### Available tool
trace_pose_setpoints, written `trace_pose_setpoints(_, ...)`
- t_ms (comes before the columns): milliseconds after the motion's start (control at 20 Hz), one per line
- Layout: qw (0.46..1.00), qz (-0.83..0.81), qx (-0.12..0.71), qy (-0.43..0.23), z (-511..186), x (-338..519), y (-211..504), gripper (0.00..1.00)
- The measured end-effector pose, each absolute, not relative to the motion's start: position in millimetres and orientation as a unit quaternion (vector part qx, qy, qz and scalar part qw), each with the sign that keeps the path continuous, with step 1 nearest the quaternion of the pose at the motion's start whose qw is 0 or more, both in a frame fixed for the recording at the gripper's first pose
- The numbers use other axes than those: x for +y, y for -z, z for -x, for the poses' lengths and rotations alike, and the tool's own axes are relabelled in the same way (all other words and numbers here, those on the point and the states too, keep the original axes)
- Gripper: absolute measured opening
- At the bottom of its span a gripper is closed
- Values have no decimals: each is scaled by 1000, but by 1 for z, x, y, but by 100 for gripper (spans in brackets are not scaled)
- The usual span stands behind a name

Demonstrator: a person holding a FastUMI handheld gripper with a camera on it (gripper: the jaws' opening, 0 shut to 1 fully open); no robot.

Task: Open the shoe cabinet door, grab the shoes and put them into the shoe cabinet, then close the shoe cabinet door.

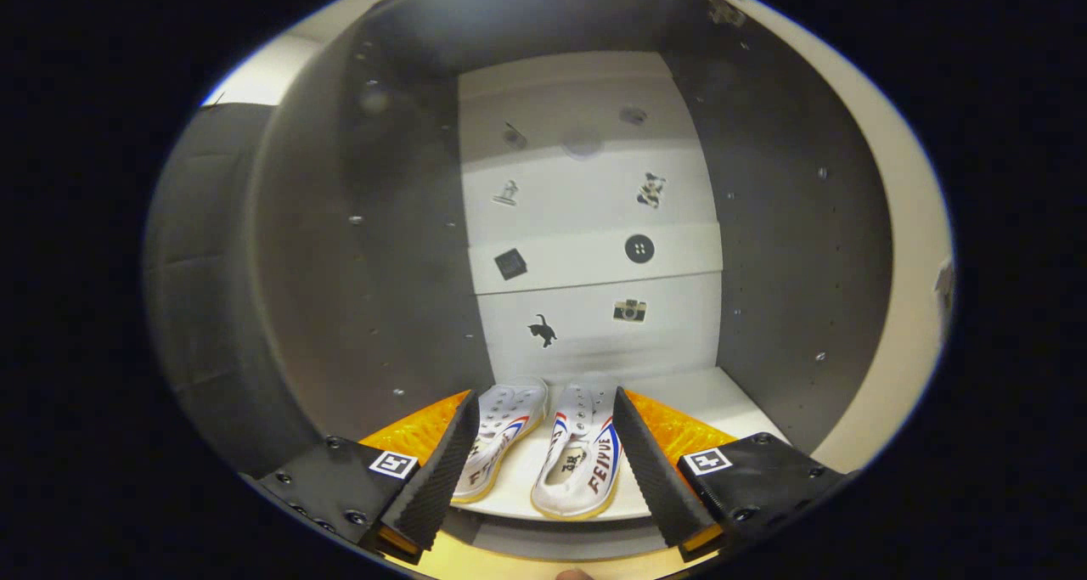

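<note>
1. Your door work is half done: the shoe cabinet [790, 249] stands open, and the pair of shoes [543, 453] lies side by side on its bottom shelf [722, 393], toes toward the stickered back panel [594, 223].
2. Judging by this, only closing the door is left.
3. Your gripper [543, 470] points level into the opening, its fingers spread wide apart on either side of the shoes, clamping nothing.

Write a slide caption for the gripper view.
Open gripper jaws flank a pair of white shoes resting on the shelf inside the shoe cabinet.
</note>
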State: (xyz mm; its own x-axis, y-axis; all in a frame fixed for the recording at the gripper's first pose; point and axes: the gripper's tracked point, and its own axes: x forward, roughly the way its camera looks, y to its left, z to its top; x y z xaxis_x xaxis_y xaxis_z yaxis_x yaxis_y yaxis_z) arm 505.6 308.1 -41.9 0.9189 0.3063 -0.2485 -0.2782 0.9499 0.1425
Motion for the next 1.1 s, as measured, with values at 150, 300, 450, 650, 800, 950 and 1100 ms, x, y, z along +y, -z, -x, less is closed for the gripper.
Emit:
trace_pose_setpoints(150,981,-30,101,-162,-456,309,10,98)
trace_pose_setpoints(300,982,-42,79,-166,-409,301,-18,98)
trace_pose_setpoints(450,981,-53,76,-169,-367,286,-35,98)
trace_pose_setpoints(650,982,-61,64,-164,-317,259,-56,97)
trace_pose_setpoints(800,983,-60,63,-161,-279,235,-65,97)
trace_pose_setpoints(950,985,-54,63,-151,-246,206,-71,98)
trace_pose_setpoints(1100,987,-53,61,-138,-219,177,-79,98)
